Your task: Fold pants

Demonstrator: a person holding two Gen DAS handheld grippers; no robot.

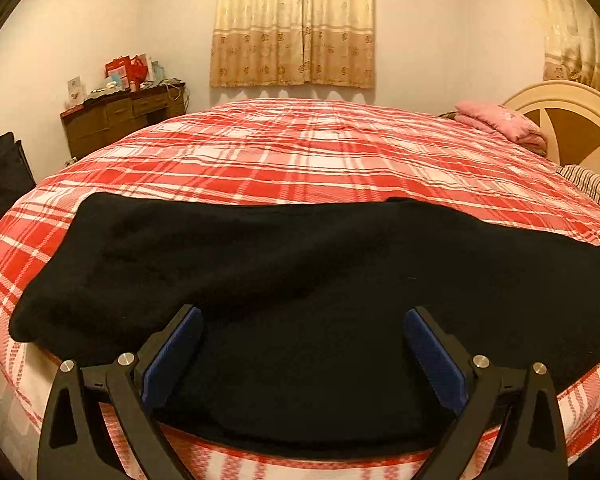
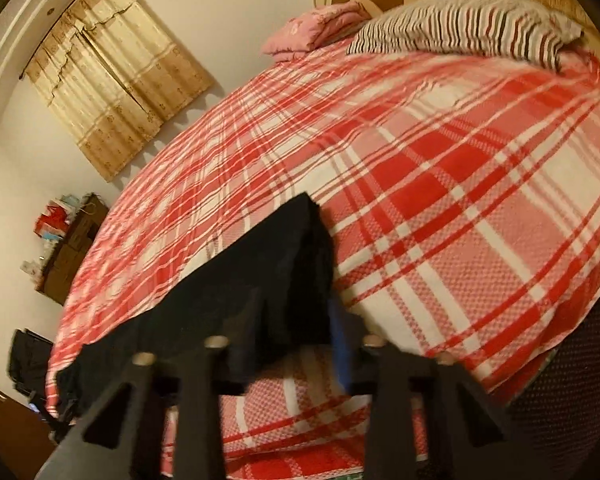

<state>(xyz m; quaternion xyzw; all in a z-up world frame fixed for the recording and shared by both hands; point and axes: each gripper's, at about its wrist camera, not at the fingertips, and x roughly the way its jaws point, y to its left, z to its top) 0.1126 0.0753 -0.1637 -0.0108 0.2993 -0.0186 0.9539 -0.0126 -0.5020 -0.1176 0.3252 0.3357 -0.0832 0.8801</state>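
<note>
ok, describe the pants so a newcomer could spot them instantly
Start at the bed with the red-and-white plaid cover. The pants lie spread along its near edge. They are the only plain black cloth there, unlike the pink folded blanket and striped pillow by the headboard.

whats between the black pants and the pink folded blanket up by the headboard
Only bare red plaid bedspread lies between the black pants and the pink blanket, as the left wrist view shows.

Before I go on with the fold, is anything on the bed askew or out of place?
Nothing stands out. The black pants lie spread across the near edge of the plaid bedspread. The left gripper is open over them, and the right gripper has one end of the cloth between its fingers.
</note>
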